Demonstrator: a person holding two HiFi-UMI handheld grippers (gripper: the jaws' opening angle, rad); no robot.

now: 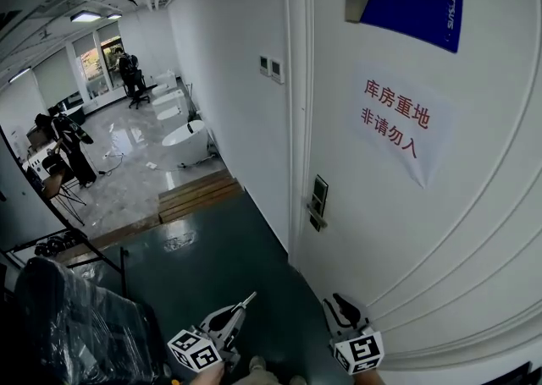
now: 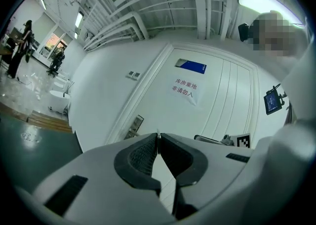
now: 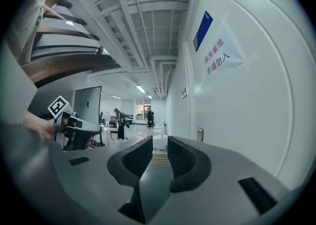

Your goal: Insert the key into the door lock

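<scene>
Before a white door (image 1: 406, 231), the left gripper (image 1: 234, 313) had its jaws pinched on the thin key (image 1: 246, 300), the right gripper (image 1: 339, 305) had its jaws slightly apart and empty, and the lock (image 1: 318, 200) was well apart from the key, insertion not yet begun.

Dark green floor (image 1: 222, 244); wooden planks (image 1: 195, 195), perhaps step, on it.

Corridor fittings and stored goods
Blue-and-silver rectangular plaque (image 1: 405, 9) above white paper notice with red characters (image 1: 396, 125); 2 pale wall switch plates (image 1: 271, 68); white ceramic tub (image 1: 185, 140); light wooden plank step (image 1: 196, 195); dark green floor (image 1: 229, 248); plastic-wrapped black chair (image 1: 76, 324).
</scene>
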